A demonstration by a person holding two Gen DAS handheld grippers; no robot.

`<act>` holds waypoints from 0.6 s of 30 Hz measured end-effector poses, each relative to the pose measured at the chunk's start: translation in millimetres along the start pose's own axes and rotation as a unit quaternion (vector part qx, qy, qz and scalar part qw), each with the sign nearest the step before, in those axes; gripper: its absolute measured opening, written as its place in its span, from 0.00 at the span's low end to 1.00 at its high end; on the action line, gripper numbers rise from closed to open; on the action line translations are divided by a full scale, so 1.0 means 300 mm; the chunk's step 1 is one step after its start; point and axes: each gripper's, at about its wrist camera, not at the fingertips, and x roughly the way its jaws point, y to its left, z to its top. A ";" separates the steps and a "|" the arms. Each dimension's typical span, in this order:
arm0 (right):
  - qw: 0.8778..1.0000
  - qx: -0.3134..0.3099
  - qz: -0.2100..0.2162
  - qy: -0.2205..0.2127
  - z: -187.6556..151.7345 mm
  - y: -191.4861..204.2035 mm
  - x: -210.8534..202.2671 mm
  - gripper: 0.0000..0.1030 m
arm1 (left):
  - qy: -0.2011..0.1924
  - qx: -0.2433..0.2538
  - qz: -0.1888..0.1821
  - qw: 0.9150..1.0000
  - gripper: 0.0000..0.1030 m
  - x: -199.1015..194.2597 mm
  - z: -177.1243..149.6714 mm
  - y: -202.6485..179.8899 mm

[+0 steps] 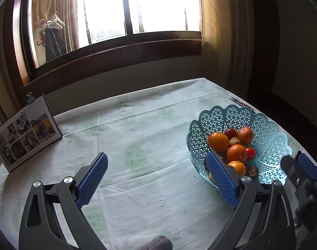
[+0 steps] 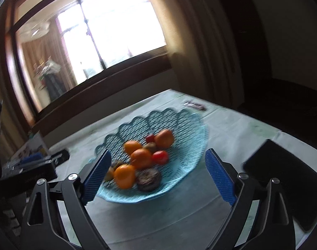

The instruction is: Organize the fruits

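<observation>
1. Your left gripper (image 1: pixel 156 162) is spread wide, holding nothing, above the tablecloth (image 1: pixel 137 125).
2. Your right gripper (image 2: pixel 158 158) is also wide and empty, its jaws framing the basket (image 2: pixel 185 125); this view is blurred.
3. The basket sits on the right of the table, with oranges (image 1: pixel 218 141), red fruits (image 1: pixel 250 153) and a dark brown item (image 1: pixel 251 170) inside.
4. A photo calendar (image 1: pixel 25 134) stands far left.

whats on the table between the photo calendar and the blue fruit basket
Nothing: in the left wrist view, only bare pale tablecloth lies between the photo calendar and the blue basket.
</observation>
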 end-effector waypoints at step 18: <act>0.995 -0.079 0.035 0.050 -0.041 0.113 0.054 0.96 | -0.027 0.037 0.054 0.997 0.95 -0.028 -0.011 -0.019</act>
